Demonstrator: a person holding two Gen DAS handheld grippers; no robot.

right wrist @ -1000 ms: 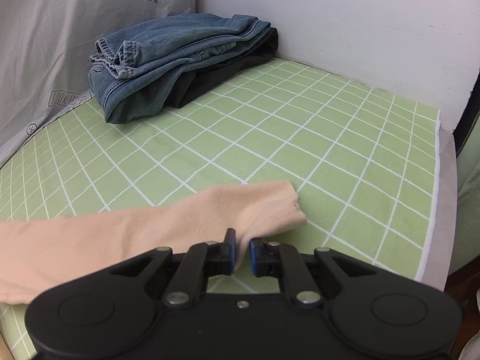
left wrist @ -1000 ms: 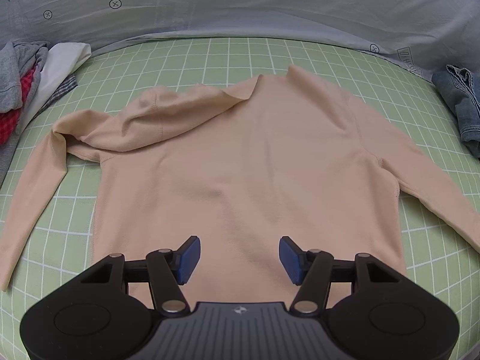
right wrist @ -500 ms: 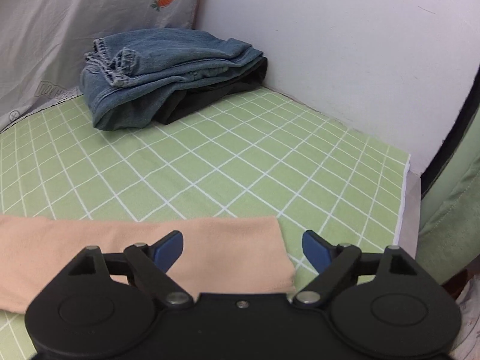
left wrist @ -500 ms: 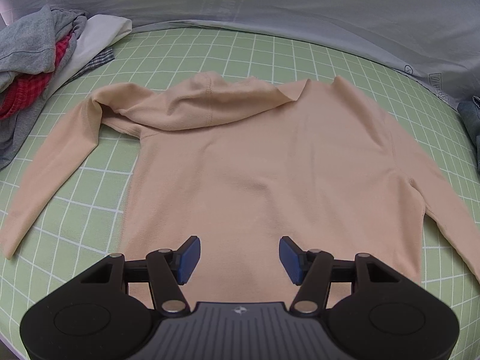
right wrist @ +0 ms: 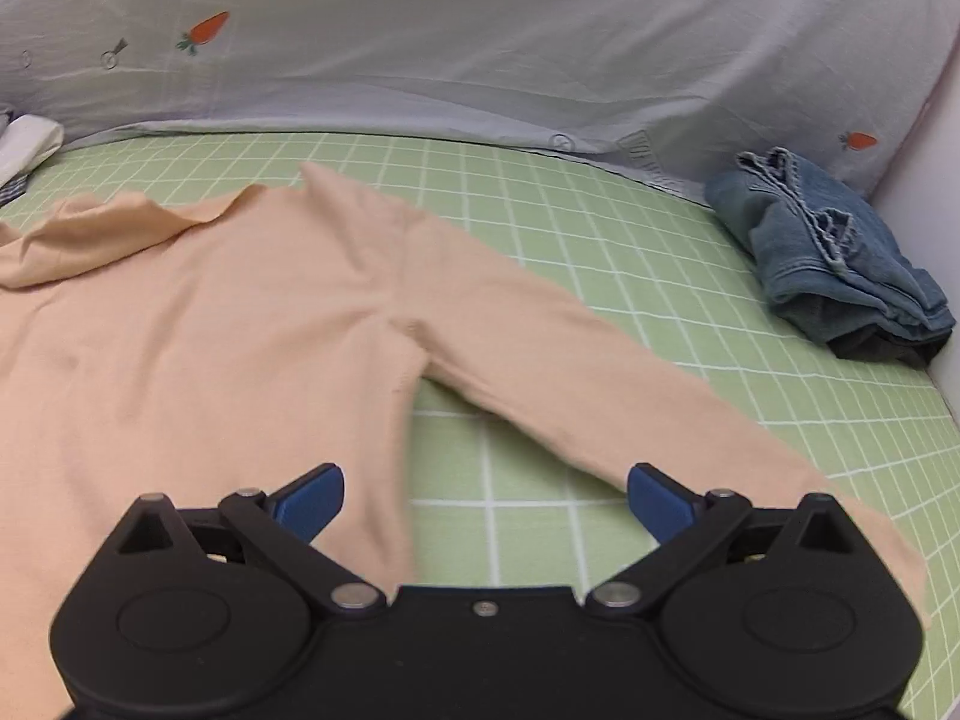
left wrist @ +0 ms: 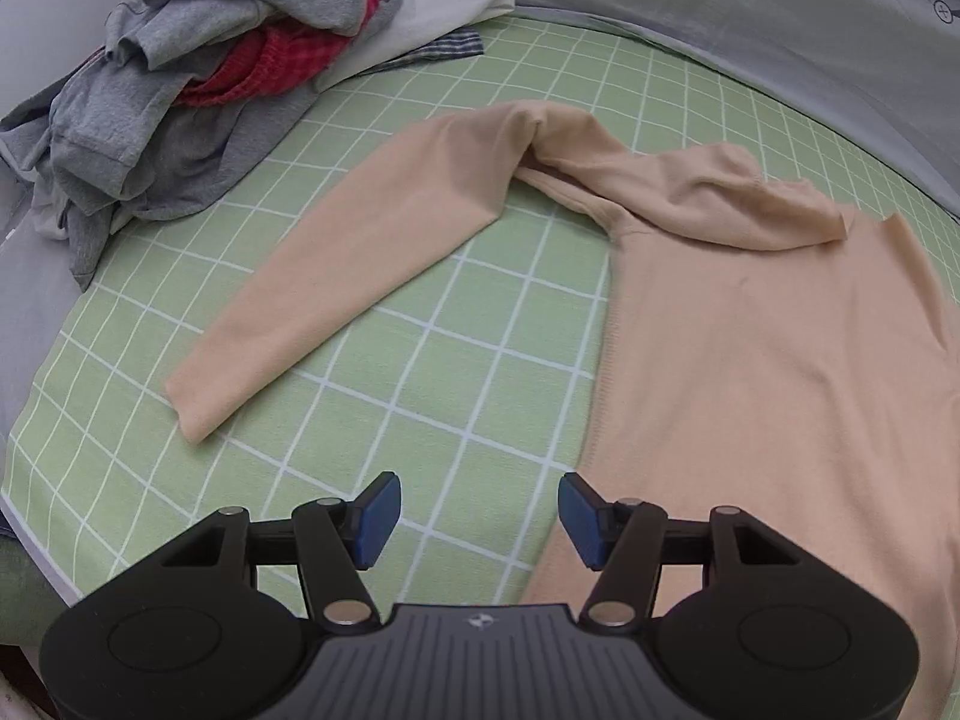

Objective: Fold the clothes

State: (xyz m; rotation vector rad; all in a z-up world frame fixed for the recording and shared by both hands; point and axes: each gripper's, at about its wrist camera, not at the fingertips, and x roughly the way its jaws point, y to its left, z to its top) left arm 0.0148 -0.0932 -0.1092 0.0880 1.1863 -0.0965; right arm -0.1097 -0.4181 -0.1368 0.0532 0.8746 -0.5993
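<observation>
Green grid bed sheet fills both views, grey carrot-print bedding along its far edge. Peach long-sleeve top lies spread flat on the sheet, neck area folded over at the far end. In the left wrist view its body sits ahead and to the right of the fingers, hem edge running just by the right fingertip; one sleeve stretches out ahead-left, cuff nearest the fingers. In the right wrist view the other sleeve runs diagonally from the body toward the right fingertip, side hem by the left fingertip. Pile of grey and red clothes far ahead-left of the left gripper. Folded jeans far ahead-right of the right gripper. Left fingers apart, nothing between them, only sheet below. Right fingers opening, almost fully wide, gripping nothing; sheet and sleeve edge beneath.
</observation>
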